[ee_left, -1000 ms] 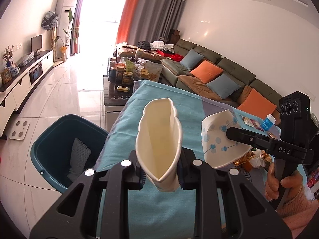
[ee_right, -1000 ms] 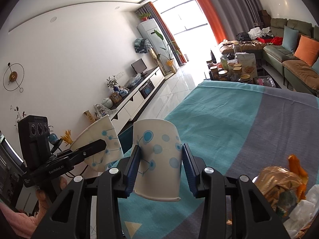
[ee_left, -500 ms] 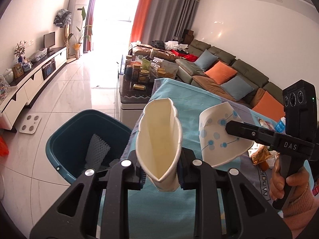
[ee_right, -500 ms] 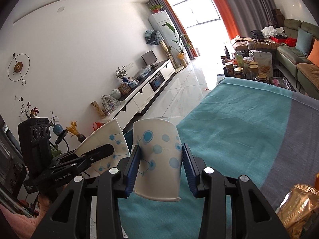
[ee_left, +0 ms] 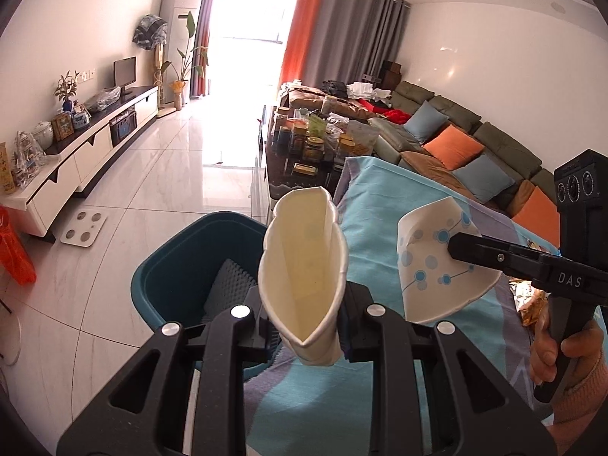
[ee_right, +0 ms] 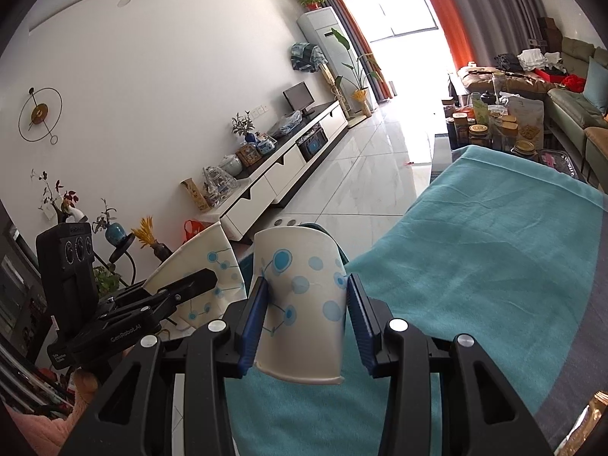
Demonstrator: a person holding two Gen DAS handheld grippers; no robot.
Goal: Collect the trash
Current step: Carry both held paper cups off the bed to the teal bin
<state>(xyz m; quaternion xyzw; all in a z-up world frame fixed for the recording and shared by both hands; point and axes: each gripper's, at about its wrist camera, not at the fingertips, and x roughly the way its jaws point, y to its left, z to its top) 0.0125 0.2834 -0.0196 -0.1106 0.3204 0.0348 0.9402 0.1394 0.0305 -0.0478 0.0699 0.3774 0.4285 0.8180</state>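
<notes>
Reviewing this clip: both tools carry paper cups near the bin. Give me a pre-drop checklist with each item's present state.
1. Left tool clamps its paper cup, squashed flat between the pads: ok.
2. Right tool clamps the dotted cup: ok.
3. Teal bin on the floor beside the table, mouth open: ok.
4. Left cup over the bin mouth: cannot tell; it appears near the bin's table-side rim.
5. Right cup over the bin: not ok in the left wrist view; it shows above the teal tablecloth.
6. Room in the bin: ok; only a grey textured piece shows inside.
</notes>
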